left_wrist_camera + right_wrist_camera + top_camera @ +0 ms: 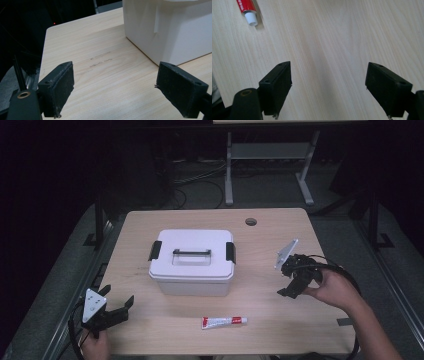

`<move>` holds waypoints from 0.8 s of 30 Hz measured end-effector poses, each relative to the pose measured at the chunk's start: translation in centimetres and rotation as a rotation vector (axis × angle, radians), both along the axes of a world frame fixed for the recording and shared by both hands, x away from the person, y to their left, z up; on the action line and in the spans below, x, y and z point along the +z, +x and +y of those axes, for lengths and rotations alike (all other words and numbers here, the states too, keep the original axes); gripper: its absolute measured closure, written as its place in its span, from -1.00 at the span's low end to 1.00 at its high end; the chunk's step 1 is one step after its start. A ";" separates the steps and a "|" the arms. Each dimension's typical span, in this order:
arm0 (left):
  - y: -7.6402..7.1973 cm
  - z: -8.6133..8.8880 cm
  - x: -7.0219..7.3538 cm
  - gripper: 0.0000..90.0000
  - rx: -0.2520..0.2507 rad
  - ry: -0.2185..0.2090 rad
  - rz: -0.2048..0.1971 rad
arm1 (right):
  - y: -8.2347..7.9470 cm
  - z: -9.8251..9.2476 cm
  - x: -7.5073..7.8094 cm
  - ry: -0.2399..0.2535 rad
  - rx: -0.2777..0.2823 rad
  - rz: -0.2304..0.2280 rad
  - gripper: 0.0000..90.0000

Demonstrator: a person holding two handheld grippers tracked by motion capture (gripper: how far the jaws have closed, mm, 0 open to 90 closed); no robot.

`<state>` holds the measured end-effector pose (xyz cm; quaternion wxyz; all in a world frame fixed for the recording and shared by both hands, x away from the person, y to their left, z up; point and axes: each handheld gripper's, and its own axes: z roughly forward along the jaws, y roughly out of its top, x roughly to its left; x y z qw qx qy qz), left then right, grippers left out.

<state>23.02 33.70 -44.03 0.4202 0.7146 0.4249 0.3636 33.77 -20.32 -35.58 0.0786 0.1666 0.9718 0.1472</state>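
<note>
Lying on the counter (280,220) in front of the box (192,261), the red-and-white tube (224,321) bears print too small to read. My right hand-held gripper (286,281) tilts down near it, jaws spread and empty; my left hand-held gripper (119,302) sits low, spread, facing the box.

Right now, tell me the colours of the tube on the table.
The tube is white with red ends and a white cap, clearest in the high view.

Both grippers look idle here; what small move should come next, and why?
Probably the right gripper should move toward the tube: its jaws stand open and empty, with the tube's cap ahead. The box is latched shut; the left gripper is open beside it.
</note>
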 end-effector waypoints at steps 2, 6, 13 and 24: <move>0.0 0.0 0.0 -0.69 0.000 -0.001 0.000 | 0.2 0.4 0.3 -0.009 0.014 0.003 -0.55; 0.0 0.1 0.0 -0.69 0.000 -0.001 -0.001 | 0.6 0.8 0.8 -0.003 0.025 0.006 -0.56; 0.0 0.1 0.0 -0.69 0.000 -0.001 -0.003 | 0.9 1.5 1.6 -0.008 0.038 0.005 -0.55; 0.0 0.1 0.1 -0.69 0.002 -0.001 -0.003 | 1.6 3.2 3.7 -0.025 0.070 -0.015 -0.55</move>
